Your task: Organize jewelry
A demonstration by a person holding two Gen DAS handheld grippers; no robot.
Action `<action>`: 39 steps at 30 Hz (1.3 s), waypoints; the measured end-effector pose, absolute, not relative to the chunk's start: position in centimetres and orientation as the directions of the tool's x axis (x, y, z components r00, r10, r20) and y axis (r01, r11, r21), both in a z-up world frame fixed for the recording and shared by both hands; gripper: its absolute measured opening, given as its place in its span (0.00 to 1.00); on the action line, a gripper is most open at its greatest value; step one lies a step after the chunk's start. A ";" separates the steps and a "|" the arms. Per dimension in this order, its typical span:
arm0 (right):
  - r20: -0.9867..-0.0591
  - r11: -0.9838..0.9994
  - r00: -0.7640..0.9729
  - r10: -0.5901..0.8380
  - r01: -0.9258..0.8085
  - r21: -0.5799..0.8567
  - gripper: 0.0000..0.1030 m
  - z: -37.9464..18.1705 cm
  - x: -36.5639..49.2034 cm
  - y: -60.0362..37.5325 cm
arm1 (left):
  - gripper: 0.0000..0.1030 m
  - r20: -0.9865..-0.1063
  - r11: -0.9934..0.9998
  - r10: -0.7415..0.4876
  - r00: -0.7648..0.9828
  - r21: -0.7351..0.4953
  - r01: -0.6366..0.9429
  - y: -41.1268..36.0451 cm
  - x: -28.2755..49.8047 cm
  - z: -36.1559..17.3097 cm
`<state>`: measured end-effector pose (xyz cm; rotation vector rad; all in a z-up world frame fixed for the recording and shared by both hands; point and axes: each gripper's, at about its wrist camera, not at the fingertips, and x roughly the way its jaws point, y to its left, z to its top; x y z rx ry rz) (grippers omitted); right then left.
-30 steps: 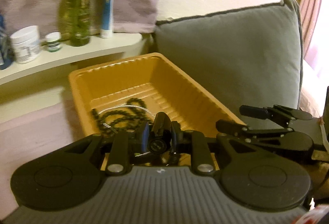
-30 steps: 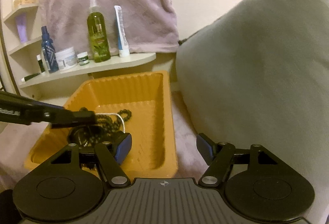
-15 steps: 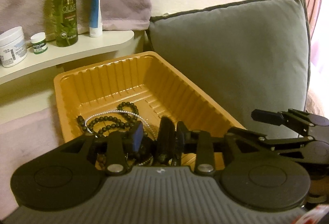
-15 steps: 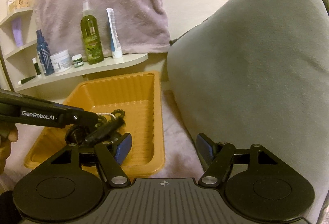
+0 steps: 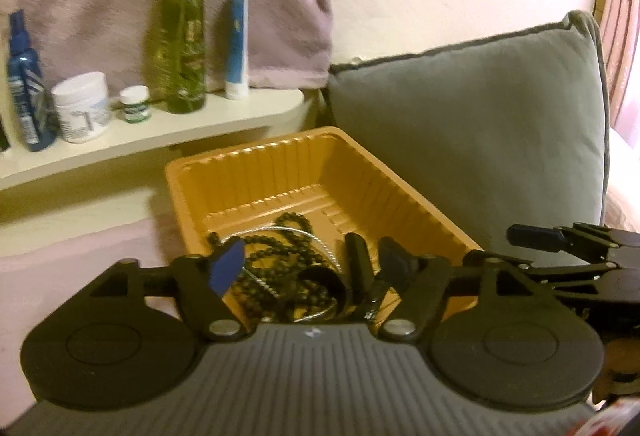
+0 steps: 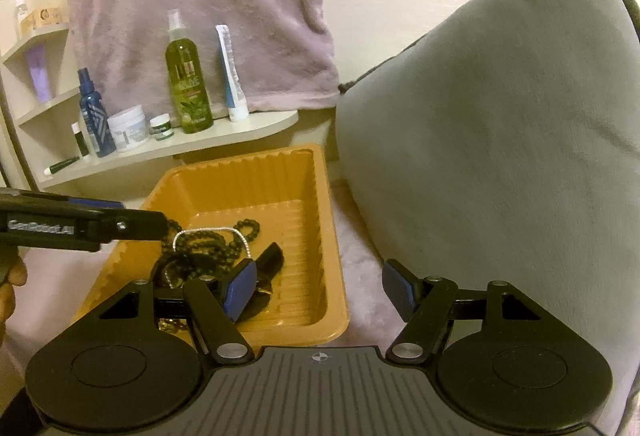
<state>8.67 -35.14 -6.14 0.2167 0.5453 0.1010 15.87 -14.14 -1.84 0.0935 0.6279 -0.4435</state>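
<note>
Beside the grey cushion (image 6: 500,156), the left gripper (image 5: 312,268) is spreading, nothing pinched, over the orange tray (image 6: 312,320); beads (image 6: 216,244) could snag its fingers.

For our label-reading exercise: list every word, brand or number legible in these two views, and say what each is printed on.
"GenRobot.AI": side of the left gripper, blurred but legible, right wrist view.
"OLIVE": green spray bottle, first letter unclear.
Blue spray bottle: pattern only, no readable words.
White jar, small green-labelled jar, blue and white tube: print too small or blurred.
Right gripper: no text.
</note>
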 end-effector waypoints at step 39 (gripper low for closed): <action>-0.664 0.966 0.707 0.244 -0.120 0.227 0.80 -2.7 5.1 -26.6 | 1.00 -0.688 0.999 -0.037 0.725 -0.051 0.002 -2.6 4.2 -0.6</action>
